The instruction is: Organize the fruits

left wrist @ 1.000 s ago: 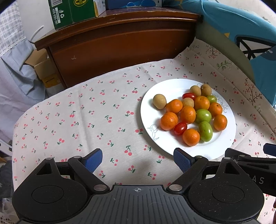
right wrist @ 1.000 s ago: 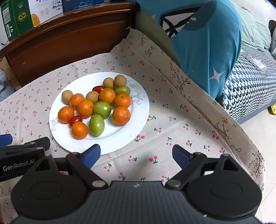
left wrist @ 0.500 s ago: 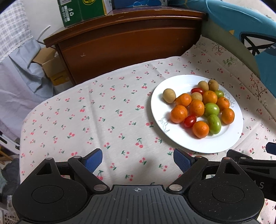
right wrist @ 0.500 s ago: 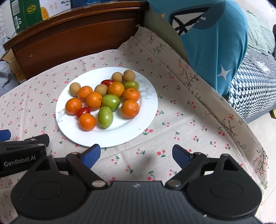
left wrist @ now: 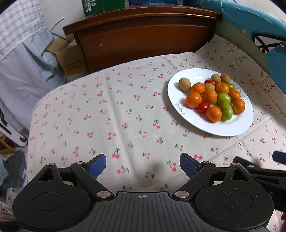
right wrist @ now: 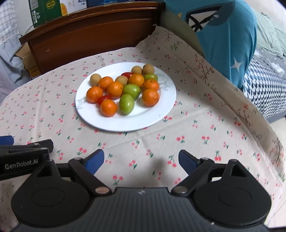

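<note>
Plate (right wrist: 161, 114): white, round, on the cherry-print cloth (left wrist: 110, 114); sits at 2 o'clock in left wrist view, 11 o'clock of centre in right wrist view.
Fruit, general: all piled on plate, none on the cloth.
Oranges (right wrist: 115, 89): approx. seven, small, spread across the pile; touching neighbours.
Green fruits (right wrist: 126, 104): three; two larger at 5 o'clock side of pile, one smaller at 1 o'clock.
Red tomatoes (left wrist: 203, 107): two, small; one at 7 o'clock of pile btwn oranges, one at 12 o'clock, partly hidden.
Brown fruits (left wrist: 184, 84): four, round, tan; along 10 to 1 o'clock edge of pile.
Left tongs (left wrist: 143, 165): spread wide, nothing btwn the blue pads (left wrist: 97, 166); above bare cloth, well apart from plate.
Right tongs (right wrist: 141, 162): spread wide, nothing held; above bare cloth at 6 o'clock of plate, apart from it.
Surface: covered by cloth; edge falls away at 3 o'clock in right wrist view.
Headboard (left wrist: 143, 39): dark wood, at 12 o'clock behind surface.
Green carton (right wrist: 46, 11): on top of headboard, 11 o'clock.
Blue garment (right wrist: 227, 35): w/ white star, at 1 o'clock, beside surface.
</note>
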A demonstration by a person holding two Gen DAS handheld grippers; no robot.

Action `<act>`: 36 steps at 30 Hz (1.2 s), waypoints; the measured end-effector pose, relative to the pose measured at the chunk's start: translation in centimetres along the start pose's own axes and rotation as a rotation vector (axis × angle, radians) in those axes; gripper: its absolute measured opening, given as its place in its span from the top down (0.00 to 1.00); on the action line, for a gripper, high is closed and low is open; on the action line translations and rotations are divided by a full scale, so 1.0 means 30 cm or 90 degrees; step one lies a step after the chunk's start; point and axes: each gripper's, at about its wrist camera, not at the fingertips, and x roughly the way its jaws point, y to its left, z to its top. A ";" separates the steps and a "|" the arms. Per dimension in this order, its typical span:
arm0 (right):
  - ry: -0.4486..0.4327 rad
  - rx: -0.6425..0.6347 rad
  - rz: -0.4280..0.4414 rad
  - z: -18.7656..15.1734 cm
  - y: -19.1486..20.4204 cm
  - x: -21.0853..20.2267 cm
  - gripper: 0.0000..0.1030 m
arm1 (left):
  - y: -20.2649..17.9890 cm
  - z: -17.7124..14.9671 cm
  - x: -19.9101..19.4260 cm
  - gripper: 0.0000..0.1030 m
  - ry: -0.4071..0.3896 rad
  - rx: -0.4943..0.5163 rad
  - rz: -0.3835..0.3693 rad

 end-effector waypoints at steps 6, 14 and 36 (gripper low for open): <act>0.015 0.066 0.003 -0.089 -0.022 -0.001 0.11 | 0.022 -0.036 -0.038 0.12 -0.003 -0.006 -0.003; -0.048 0.055 -0.011 -0.171 0.020 -0.006 0.06 | 0.047 -0.069 -0.091 0.12 -0.015 -0.015 -0.012; -0.173 0.020 -0.055 -0.190 0.098 0.072 0.01 | 0.078 -0.076 -0.105 0.12 -0.025 -0.034 -0.012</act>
